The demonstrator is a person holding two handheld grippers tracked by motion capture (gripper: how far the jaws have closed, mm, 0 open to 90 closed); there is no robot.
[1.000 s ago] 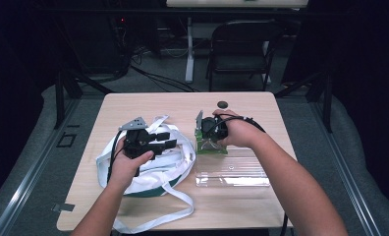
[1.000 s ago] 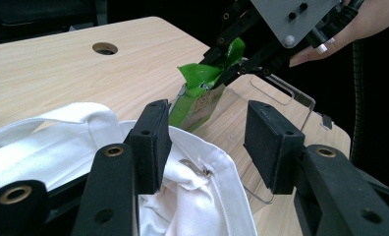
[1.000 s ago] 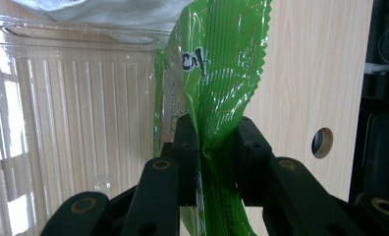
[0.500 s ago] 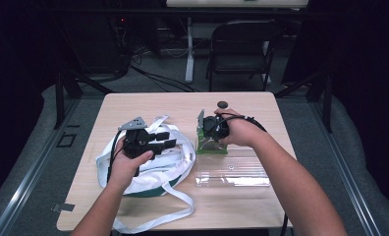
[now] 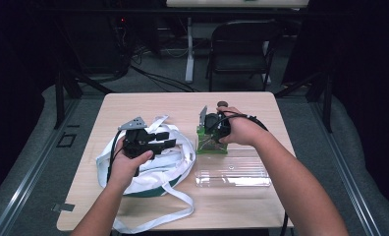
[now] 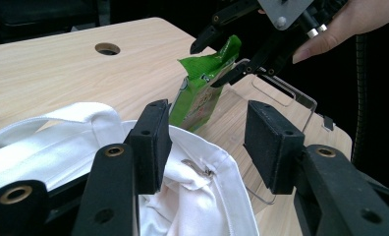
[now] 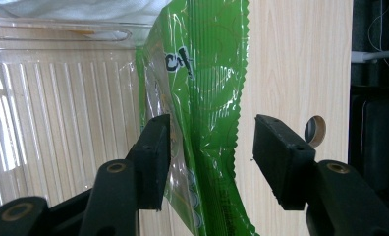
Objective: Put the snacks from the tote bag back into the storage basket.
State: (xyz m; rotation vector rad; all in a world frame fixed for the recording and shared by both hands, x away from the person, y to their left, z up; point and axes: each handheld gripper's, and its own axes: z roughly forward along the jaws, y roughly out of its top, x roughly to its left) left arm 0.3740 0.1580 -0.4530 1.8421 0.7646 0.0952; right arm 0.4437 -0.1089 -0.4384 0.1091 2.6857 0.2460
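A green snack packet (image 5: 210, 145) stands upright on the wooden table (image 5: 148, 105), at the near edge of a clear plastic tray (image 5: 232, 173). My right gripper (image 5: 208, 132) points down over the packet's top. Its jaws have just been opening, and in the right gripper view the green packet (image 7: 202, 93) hangs loose between the parted pads of the right gripper (image 7: 212, 147). My left gripper (image 5: 169, 141) hovers open over a white cloth bag (image 5: 158, 167). In the left gripper view the bag's rim (image 6: 197, 172) lies under the left gripper (image 6: 207, 135), with the packet (image 6: 200, 91) beyond it.
A round cable hole (image 5: 222, 103) sits in the table's far edge behind the right hand. The bag's white straps (image 5: 153, 222) trail to the near edge. A folding chair (image 5: 241, 44) and cables stand on the floor beyond the table.
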